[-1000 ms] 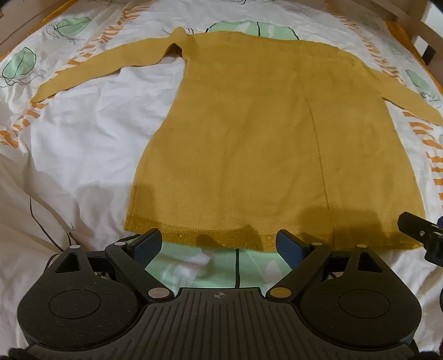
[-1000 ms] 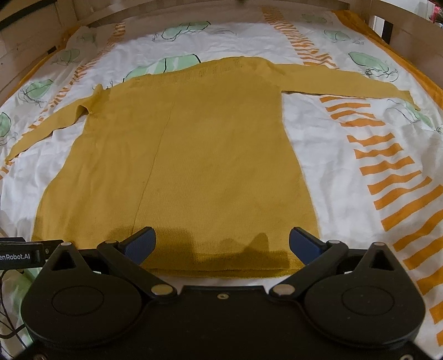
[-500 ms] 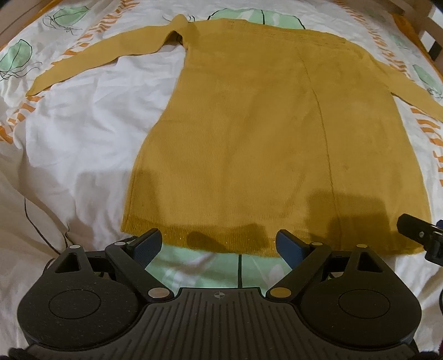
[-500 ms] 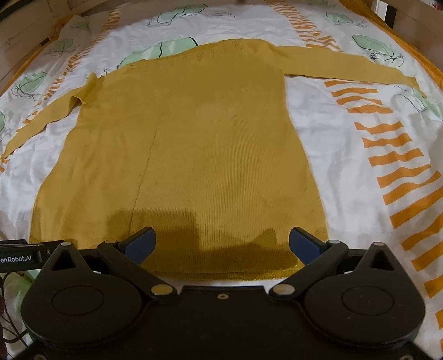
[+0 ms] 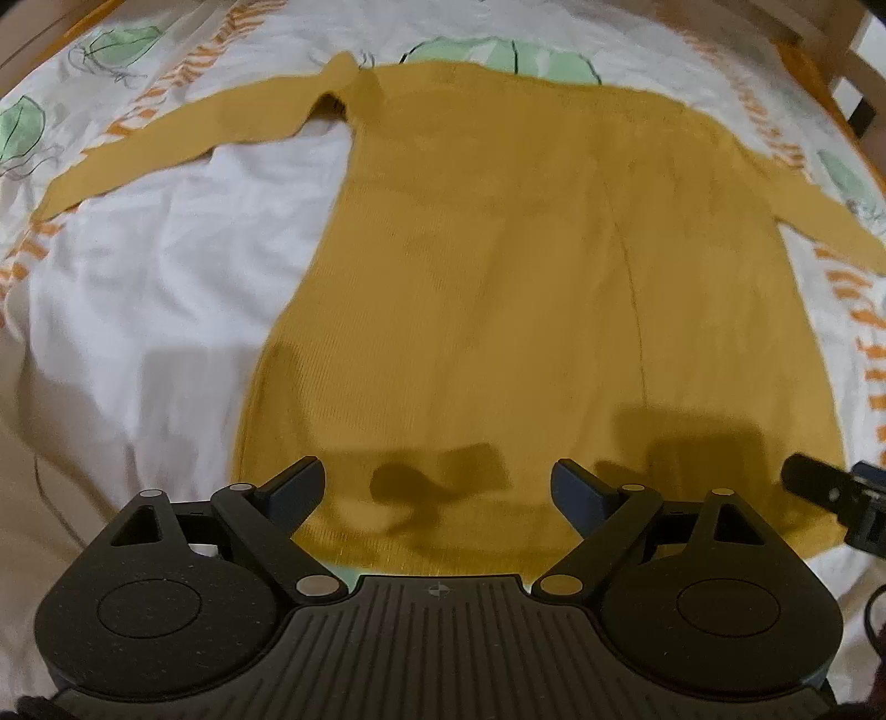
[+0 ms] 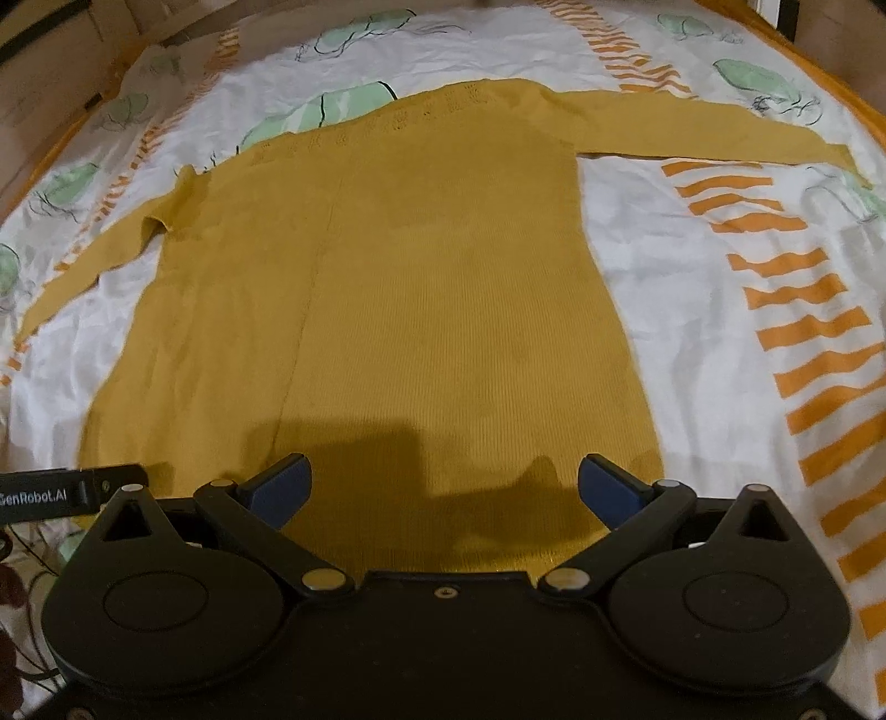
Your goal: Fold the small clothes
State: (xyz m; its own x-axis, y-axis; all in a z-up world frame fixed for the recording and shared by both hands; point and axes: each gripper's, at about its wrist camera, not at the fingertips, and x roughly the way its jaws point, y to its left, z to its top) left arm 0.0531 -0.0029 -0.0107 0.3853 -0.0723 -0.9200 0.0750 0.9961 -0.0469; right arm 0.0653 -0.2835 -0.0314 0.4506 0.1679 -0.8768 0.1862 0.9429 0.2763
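A mustard-yellow knit sweater [image 5: 542, 310] lies flat on a bed sheet [image 5: 155, 310] that is white with green leaves and orange stripes. The bed has a wooden frame [image 6: 830, 27] around it, and the sheet and sweater are the only things seen lying inside it. In the left wrist view the sweater fills the middle of the frame, with its bottom hem low in the picture and its neck end near the top. Its long way runs from the bottom of the frame up to the top. One sleeve [image 5: 183, 149] stretches out to the upper left, and the other sleeve [image 6: 692, 133] reaches to the upper right in the right wrist view. The left gripper [image 5: 437, 487] sits over the hem at the bottom of the frame, with its blue fingers [image 5: 293, 487] spread wide and nothing between them but the cloth below. The right gripper [image 6: 443, 487] is the same, with its blue fingers [image 6: 609, 490] wide apart over the hem on the other side. I cannot tell if either one touches the cloth. Compared with a second ago, the hem has slid lower in both views, so it now lies under the fingers and partly behind each gripper's body. The sweater itself has kept the same shape.
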